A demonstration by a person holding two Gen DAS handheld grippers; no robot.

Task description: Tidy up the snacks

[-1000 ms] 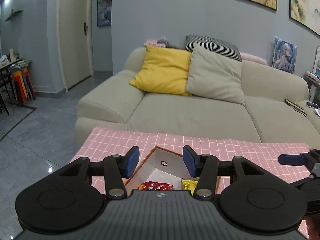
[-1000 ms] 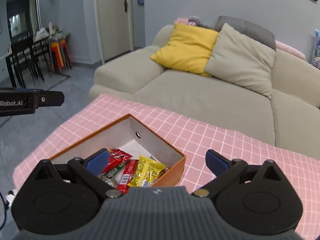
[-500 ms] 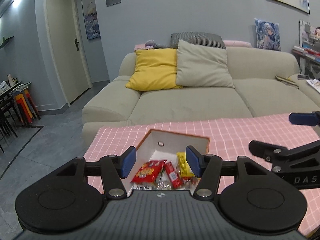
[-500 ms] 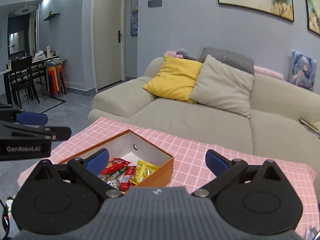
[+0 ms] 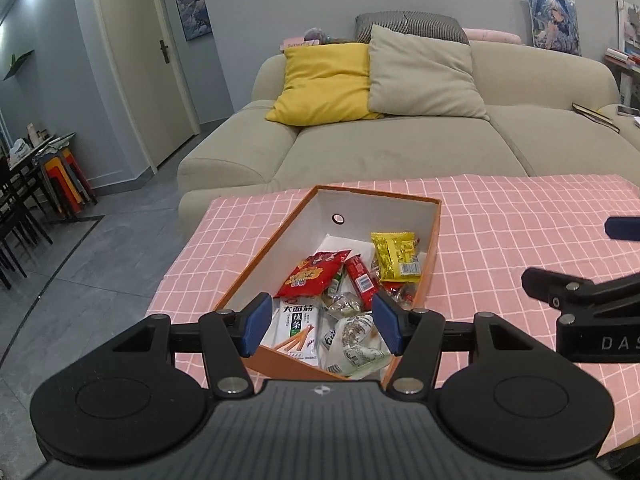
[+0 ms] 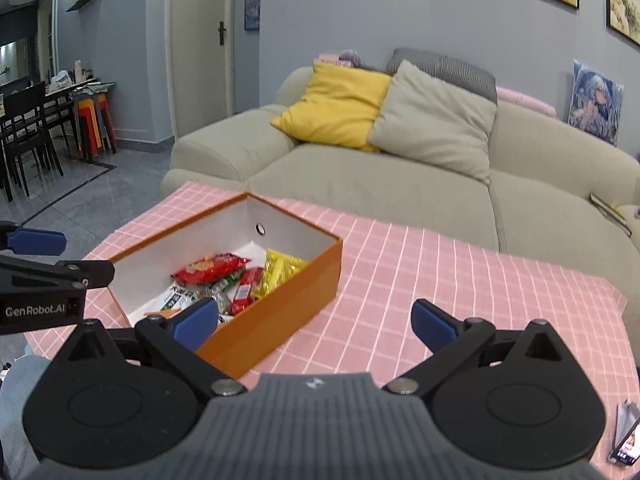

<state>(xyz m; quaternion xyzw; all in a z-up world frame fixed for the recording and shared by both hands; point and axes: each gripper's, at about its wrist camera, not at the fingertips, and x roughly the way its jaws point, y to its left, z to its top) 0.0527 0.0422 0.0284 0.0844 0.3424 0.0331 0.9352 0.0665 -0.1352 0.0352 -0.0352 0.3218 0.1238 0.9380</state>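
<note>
Both grippers have dropped closer to the box (image 5: 276, 248) since a sec ago; more of its contents show now, and the L jaws stand a bit wider than they did.

L gripper (image 5: 320, 326): hangs over the near end of the box, jaws apart, nothing between the pads. Blue pads frame the packets below, not touching any that I can see.

R gripper (image 6: 314, 320): jaws spread wide, nothing in them. Sits over the box's near corner and the cloth (image 6: 440, 280) beside it; its left pad lies in front of the box rim (contact unclear).

Box: orange outside, white inside, no lid, on the pink checked cloth at the table's left end. Small round hole in the far wall.

Snacks, all inside the box, piled toward the near end:
- red bag (image 5: 314, 274), on top, mid
- yellow pack (image 5: 396, 256), against the right wall
- red bar (image 5: 362, 282), between those two
- white pack (image 5: 296, 330) w/ green print, near end
- clear-wrapped bits (image 5: 352, 344), near right corner

Sofa (image 5: 400, 148) behind the table, well apart from both tools.
</note>
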